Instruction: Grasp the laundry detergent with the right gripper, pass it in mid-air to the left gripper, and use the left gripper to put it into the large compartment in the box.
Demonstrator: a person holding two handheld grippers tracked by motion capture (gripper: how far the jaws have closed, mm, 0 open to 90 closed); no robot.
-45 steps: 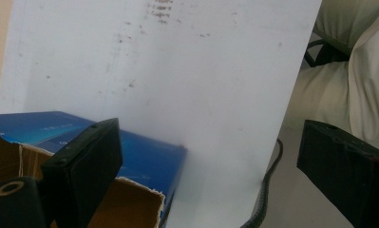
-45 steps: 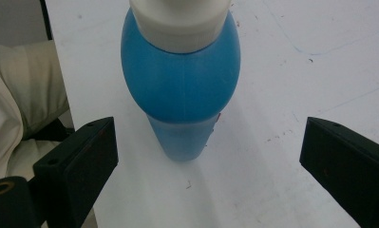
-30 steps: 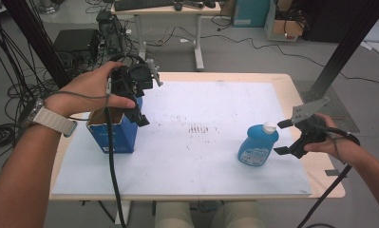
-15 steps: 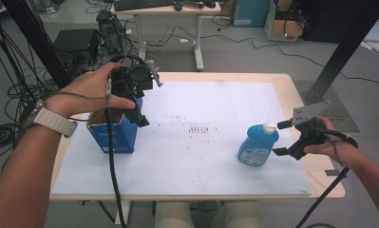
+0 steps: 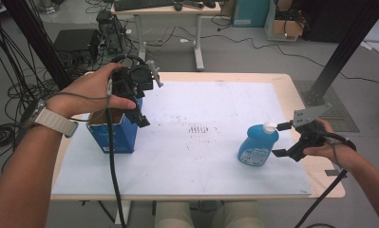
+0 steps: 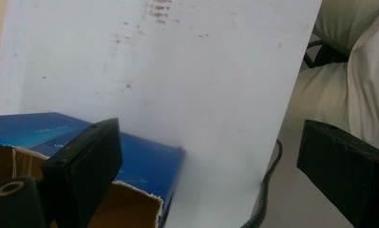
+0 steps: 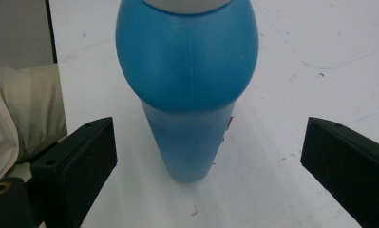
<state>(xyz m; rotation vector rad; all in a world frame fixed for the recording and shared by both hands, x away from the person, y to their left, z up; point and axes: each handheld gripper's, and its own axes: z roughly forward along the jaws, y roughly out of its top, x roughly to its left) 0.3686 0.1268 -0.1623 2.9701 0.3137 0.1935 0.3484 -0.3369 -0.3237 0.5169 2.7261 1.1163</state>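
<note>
The blue bottle (image 5: 257, 147) stands upright near the right end of the white sheet (image 5: 211, 156) that covers the table (image 5: 291, 88), its pale cap (image 5: 270, 126) on top and its label side toward the person, well apart from everything else so that it can be approached freely from the side. The right gripper (image 5: 278, 139) is level with it, jaws spread wide with one above and one below the bottle's flank in the high view; in the right gripper view the bottle (image 7: 187, 80) stands centred in the gap between the two black jaws, with neither jaw touching it, so the tool is unclenched and lined up, apparently to close on the narrower lower body. The right hand (image 5: 327, 147) holds it low and sideways, which suits a grasp across the bottle's body. Far across the sheet, at the left end, an open blue cardboard box (image 5: 112, 133) stands with its torn brown flaps up; the left gripper (image 5: 142, 118) is held over its rim by the left hand (image 5: 94, 92), jaws wide apart and holding nothing, as the left gripper view confirms, with the box (image 6: 144, 159) beneath one jaw. That placement looks like steadying or waiting at the box, probably the bottle's destination
</note>
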